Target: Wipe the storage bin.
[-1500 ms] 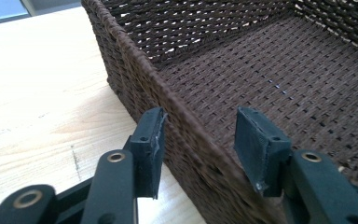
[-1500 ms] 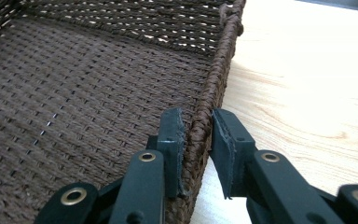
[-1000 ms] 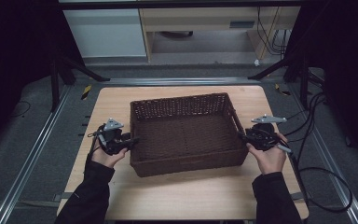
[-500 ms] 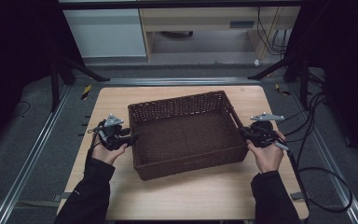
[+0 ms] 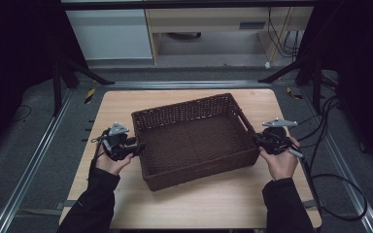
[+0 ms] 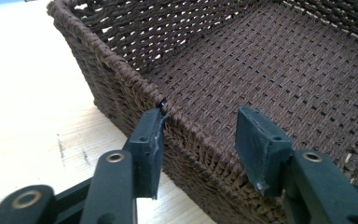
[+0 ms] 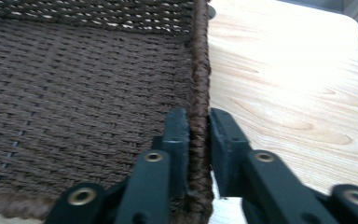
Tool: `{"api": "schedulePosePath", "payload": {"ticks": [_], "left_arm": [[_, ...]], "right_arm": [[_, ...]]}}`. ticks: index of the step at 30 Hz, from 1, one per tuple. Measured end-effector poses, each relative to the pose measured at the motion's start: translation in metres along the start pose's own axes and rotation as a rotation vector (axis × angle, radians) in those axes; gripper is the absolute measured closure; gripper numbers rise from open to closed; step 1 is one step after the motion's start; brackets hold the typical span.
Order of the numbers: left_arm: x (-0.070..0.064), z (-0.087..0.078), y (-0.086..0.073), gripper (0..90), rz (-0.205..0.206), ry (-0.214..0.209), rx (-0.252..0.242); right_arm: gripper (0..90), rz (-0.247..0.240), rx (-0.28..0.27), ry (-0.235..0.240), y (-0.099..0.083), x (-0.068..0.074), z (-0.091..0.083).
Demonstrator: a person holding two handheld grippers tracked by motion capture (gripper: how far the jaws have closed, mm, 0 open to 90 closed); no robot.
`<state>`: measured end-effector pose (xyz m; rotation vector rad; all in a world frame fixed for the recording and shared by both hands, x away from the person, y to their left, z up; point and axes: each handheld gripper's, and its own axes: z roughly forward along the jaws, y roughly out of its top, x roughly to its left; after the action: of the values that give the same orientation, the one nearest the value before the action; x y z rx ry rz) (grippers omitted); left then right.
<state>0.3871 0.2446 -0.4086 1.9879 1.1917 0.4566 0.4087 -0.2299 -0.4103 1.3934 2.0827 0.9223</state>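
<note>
Both grippers at the brown wicker basket (image 5: 194,138), sitting skewed mid-table on the light wooden tabletop (image 5: 223,204). Left gripper (image 6: 200,140) spread wide, straddling the left wall's rim with one jaw outside touching the weave and the other hanging over the inside, not clamped. Right gripper (image 7: 199,140) pinched tight on the right wall's braided rim (image 7: 199,70), one jaw inside, one outside

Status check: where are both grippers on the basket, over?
Right gripper shut on basket rim. Left gripper open, jaws astride the opposite rim, one pad touching. Basket empty on table. Nothing in the way.
</note>
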Motion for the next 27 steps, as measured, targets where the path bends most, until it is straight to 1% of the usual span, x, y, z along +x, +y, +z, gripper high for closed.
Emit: {"api": "schedulePosePath", "payload": {"ticks": [3,5,7,9,10,11,12,13,16,19,21,25,27], "left_arm": [[0.002,-0.001,0.002,50.1,-0.004,-0.006,0.000],[0.003,-0.001,0.003,49.2,0.005,0.005,-0.016],[0.004,-0.002,0.005,48.9,0.002,0.014,-0.026],[0.006,-0.001,0.007,48.5,0.008,0.026,-0.034],[0.009,0.001,0.008,48.2,0.016,0.035,-0.045],[0.011,0.003,0.008,47.3,0.012,0.034,-0.046],[0.014,0.006,0.007,47.3,0.003,0.025,-0.044],[0.016,0.010,0.007,46.8,-0.012,0.007,-0.042],[0.016,0.014,0.006,44.3,-0.017,0.010,-0.043],[0.015,0.013,0.005,45.1,-0.023,0.018,-0.045],[0.013,0.013,0.005,45.5,-0.023,0.025,-0.048],[0.008,0.010,0.003,45.3,-0.023,0.037,-0.044],[0.005,0.008,0.001,45.2,-0.030,0.038,-0.046]], "right_arm": [[79.9,0.013,0.002,0.011,0.000,-0.002,0.002],[80.0,0.016,0.003,0.009,0.002,-0.003,0.003],[80.0,0.012,0.001,0.002,0.003,-0.004,0.005],[79.8,0.008,-0.002,-0.004,0.004,-0.005,0.006],[79.8,0.009,-0.003,-0.004,0.004,-0.006,0.007],[79.6,0.010,-0.004,-0.003,0.004,-0.007,0.008],[79.5,0.012,-0.005,-0.005,0.005,-0.007,0.008],[79.2,0.014,-0.008,-0.006,0.005,-0.007,0.009],[77.8,0.015,-0.012,-0.012,0.006,-0.008,0.011],[70.0,0.013,-0.018,-0.026,0.007,-0.009,0.009],[65.2,0.023,-0.034,-0.027,0.007,-0.010,0.006],[53.1,0.040,-0.069,-0.022,0.007,-0.011,-0.002],[50.1,0.048,-0.073,-0.009,0.007,-0.011,-0.005]]}}
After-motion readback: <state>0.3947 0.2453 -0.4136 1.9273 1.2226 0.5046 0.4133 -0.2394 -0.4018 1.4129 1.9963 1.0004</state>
